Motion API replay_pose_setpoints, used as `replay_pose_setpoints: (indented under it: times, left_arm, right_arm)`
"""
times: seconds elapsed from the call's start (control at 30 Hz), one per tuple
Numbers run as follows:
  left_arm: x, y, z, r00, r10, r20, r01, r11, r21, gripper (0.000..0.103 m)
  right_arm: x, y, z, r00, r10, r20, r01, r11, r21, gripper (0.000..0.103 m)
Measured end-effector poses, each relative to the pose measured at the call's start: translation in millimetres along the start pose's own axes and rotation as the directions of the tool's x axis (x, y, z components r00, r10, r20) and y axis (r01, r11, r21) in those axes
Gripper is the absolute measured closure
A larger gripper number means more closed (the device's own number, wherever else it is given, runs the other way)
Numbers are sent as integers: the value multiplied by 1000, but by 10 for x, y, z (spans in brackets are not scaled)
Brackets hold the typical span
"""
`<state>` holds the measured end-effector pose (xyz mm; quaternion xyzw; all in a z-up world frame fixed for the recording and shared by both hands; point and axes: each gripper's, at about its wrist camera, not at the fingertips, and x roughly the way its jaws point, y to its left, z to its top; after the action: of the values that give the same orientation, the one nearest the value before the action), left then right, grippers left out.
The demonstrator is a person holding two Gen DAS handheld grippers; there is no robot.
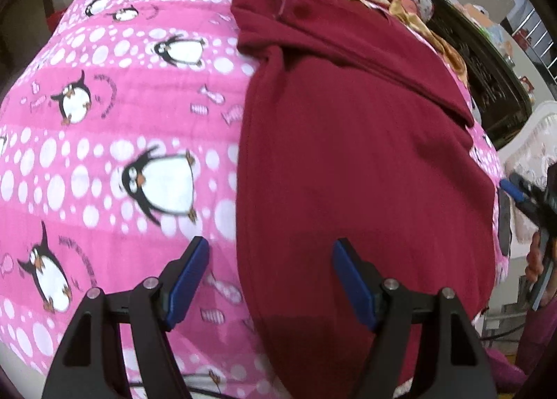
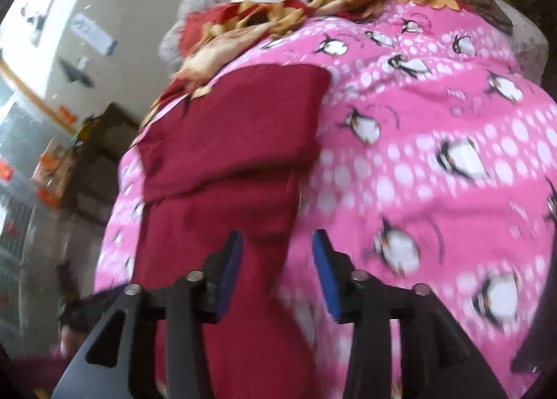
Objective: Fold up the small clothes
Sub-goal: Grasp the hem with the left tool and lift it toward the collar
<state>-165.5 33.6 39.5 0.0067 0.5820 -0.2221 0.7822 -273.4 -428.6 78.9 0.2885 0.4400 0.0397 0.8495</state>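
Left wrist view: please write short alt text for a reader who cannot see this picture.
A dark red garment lies partly folded on a pink penguin-print blanket. The open left hand-held gripper hangs above the garment's left edge, holding nothing. At the right edge of the picture, the right hand-held gripper shows beside the garment.

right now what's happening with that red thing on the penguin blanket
A person is folding a dark red garment laid on a pink penguin-print blanket, with a two-finger tool in each hand. Its far end is already folded over. The left tool hangs open above the garment's near left edge, gripping nothing. The right tool is also open over the cloth, nothing between its pads. A heap of red and gold fabric lies beyond.
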Motion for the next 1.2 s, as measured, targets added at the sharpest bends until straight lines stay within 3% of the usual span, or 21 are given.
replay_pose_setpoints:
  times: [0.23,0.33,0.4,0.47,0.5,0.53,0.57,0.6,0.67,0.87,0.97,1.03,1.1,1.17,1.2]
  left_arm:
    - [7,-90,-115,998,59,-6,-59,997,50,26]
    - [19,-127,-139,997,76,-1,-76,996,56,26]
    - [36,-159,-148,996,84,3,-84,995,62,26]
    - [49,-194,-149,997,83,6,-83,994,68,26]
    - [47,-209,-152,997,77,10,-78,995,70,27]
    - [45,-222,-154,998,62,13,-63,996,69,34]
    - [46,-234,-155,999,47,15,-47,996,70,50]
    - [59,-275,-151,999,48,18,-50,996,77,60]
    - [41,-307,-147,999,39,34,-42,994,97,91]
    - [-326,-256,-119,997,-39,69,32,994,104,93]
    - [-469,-215,-142,997,-30,75,20,992,127,93]
    - [-390,-202,-186,999,-11,52,4,991,130,93]
    - [-248,-158,-242,1000,13,18,-15,992,126,92]
    - [-193,-146,-270,1000,30,3,-30,994,103,86]
    - [-182,-146,-286,999,32,-3,-32,995,96,85]
  right_arm:
    - [316,-123,-557,991,-33,-129,30,999,-28,51]
    - [344,-84,-642,994,-60,-92,54,996,-65,52]
    - [335,-45,-648,993,-70,-94,64,996,-64,61]
    - [324,23,-664,993,-67,-98,58,994,-91,80]
    - [307,97,-675,992,-78,-98,66,990,-126,83]
    - [293,146,-684,991,-91,-95,77,986,-149,88]
    - [266,192,-693,992,-87,-91,72,984,-160,91]
    - [249,201,-693,993,-71,-92,56,987,-154,92]
    - [191,213,-684,995,1,-105,-13,993,-116,93]
    - [-114,235,-678,974,175,-147,-185,981,-57,94]
    - [-206,254,-717,958,222,-180,-237,969,-66,94]
    - [-112,203,-767,959,192,-208,-209,976,-64,94]
    - [28,102,-839,967,110,-228,-130,989,-74,93]
    - [79,39,-870,971,96,-219,-113,992,-63,72]
    - [74,8,-891,972,99,-214,-112,993,-47,67]
